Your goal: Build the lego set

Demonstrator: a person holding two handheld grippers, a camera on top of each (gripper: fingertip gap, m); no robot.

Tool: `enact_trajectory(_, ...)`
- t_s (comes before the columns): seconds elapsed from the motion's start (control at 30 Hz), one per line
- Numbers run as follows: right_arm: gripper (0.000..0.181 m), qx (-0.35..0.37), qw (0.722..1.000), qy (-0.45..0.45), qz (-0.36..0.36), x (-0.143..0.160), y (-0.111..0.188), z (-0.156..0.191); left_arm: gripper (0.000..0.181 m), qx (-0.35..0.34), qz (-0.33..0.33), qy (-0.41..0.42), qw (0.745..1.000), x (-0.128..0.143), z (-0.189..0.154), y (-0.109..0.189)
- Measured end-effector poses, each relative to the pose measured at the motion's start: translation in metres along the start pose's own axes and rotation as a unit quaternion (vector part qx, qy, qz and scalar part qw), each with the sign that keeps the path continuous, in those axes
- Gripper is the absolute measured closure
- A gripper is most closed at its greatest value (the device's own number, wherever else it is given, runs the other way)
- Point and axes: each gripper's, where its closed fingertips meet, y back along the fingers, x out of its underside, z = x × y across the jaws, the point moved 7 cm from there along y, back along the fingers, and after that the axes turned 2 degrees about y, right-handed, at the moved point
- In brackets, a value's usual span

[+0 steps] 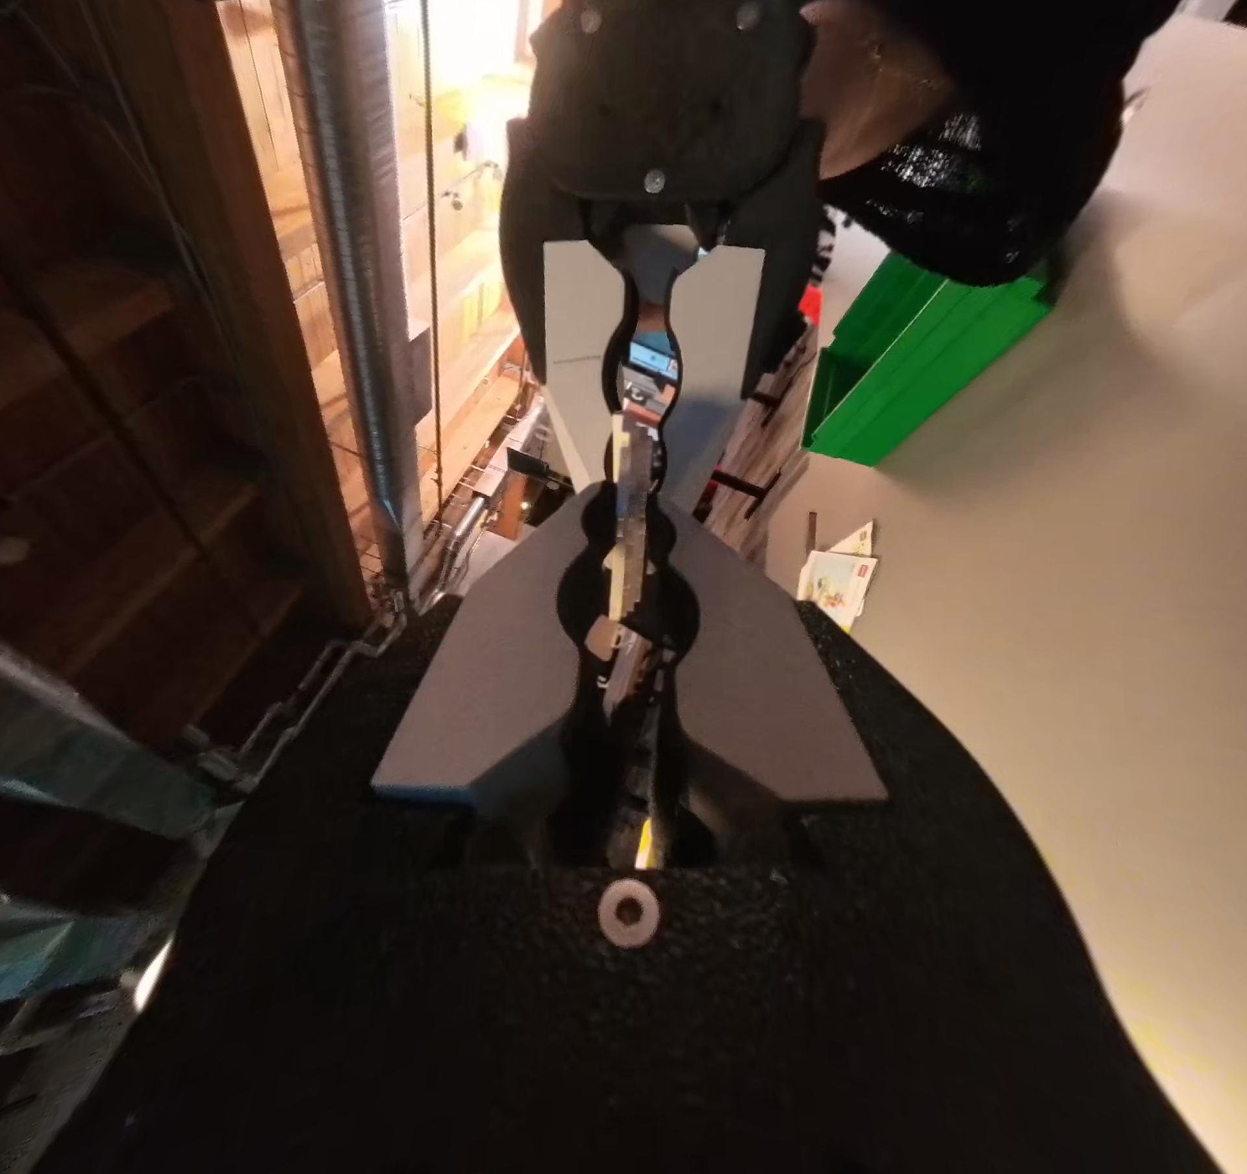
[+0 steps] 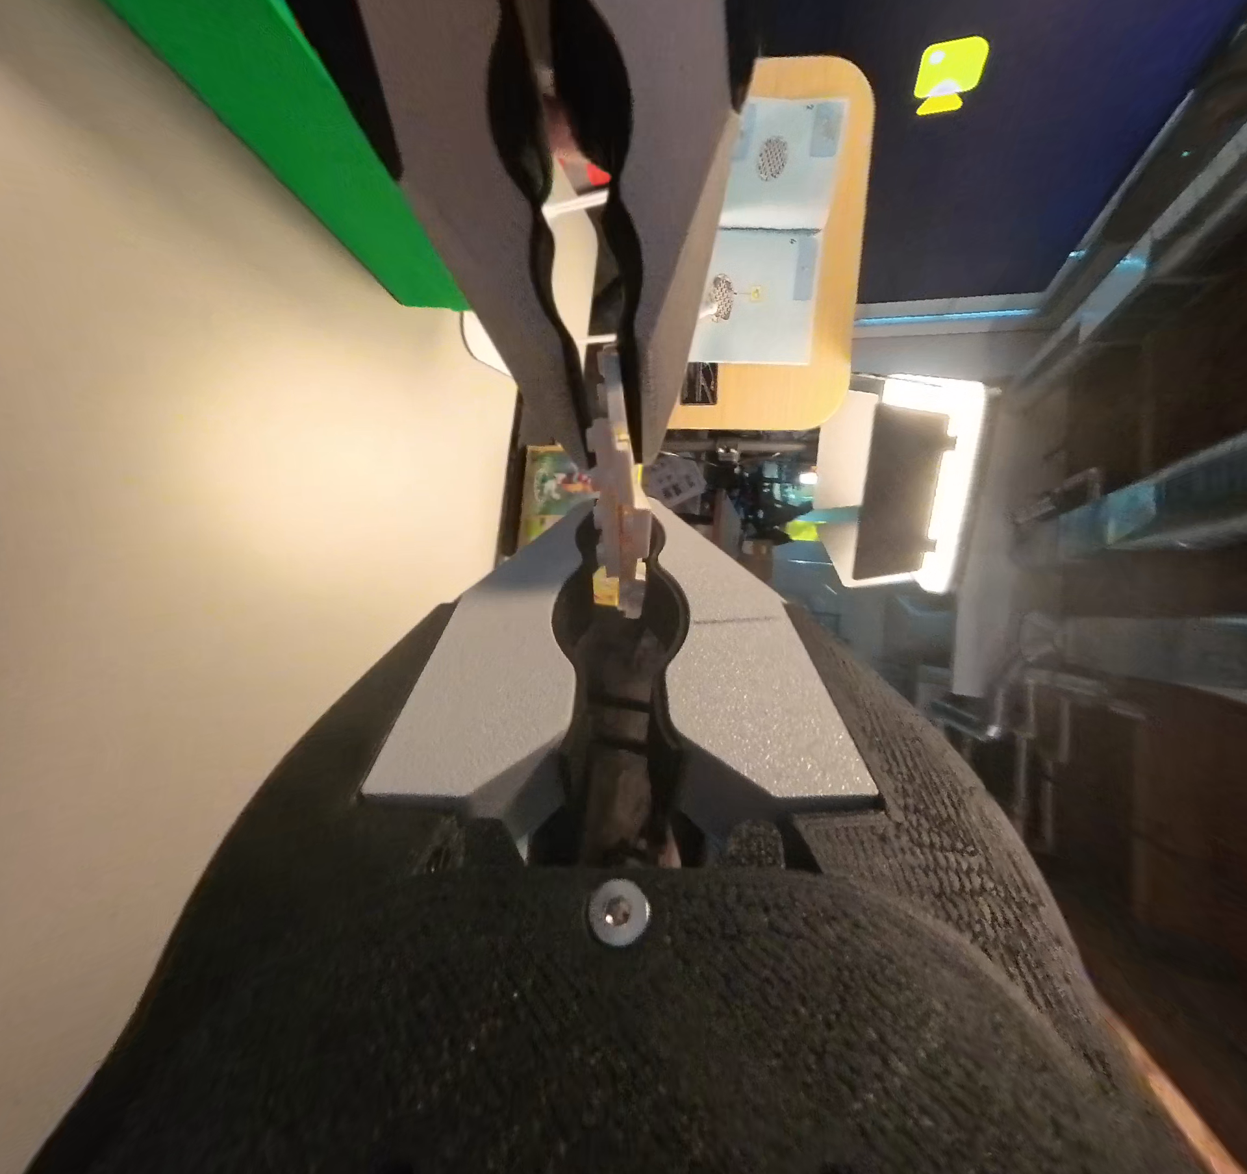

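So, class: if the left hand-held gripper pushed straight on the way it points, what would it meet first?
Most likely the right hand-held gripper, which faces it tip to tip. Both are shut on the same thin grey lego piece, so hardly any gap is left between them.

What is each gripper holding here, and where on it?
Both grip one flat grey lego piece edge-on between them: the left gripper pinches one end, the right gripper the opposite end, tips nearly meeting.

The left gripper (image 1: 631,534) and right gripper (image 2: 617,521) meet tip to tip, jaws of both nearly closed, pinching from opposite ends.
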Motion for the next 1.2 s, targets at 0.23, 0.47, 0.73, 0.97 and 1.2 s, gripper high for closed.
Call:
enact_trajectory(0.23, 0.173, 0.075, 0.993, 0.093, 0.017, -0.01, 0.005, 0.0, 0.177, 0.008, -0.036, 0.027, 0.999, -0.003, 0.003, 0.006)
enact_trajectory(0.47, 0.174, 0.106, 0.986, 0.126, 0.02, -0.014, 0.008, -0.001, 0.177, 0.014, -0.057, 0.057, 0.997, -0.004, 0.005, 0.009)
enact_trajectory(0.73, 0.174, 0.104, 0.985, 0.137, 0.027, -0.011, 0.008, 0.001, 0.177, 0.017, -0.04, 0.043, 0.998, -0.004, 0.003, 0.006)
enact_trajectory(0.97, 0.159, 0.099, 0.985, 0.144, 0.001, -0.012, 0.01, 0.004, 0.176, 0.033, -0.049, 0.04, 0.997, -0.006, -0.001, 0.007)
enact_trajectory(1.2, 0.14, 0.067, 0.99, 0.086, -0.088, -0.015, 0.024, 0.001, 0.176, 0.062, -0.087, 0.111, 0.988, -0.004, 0.003, 0.011)
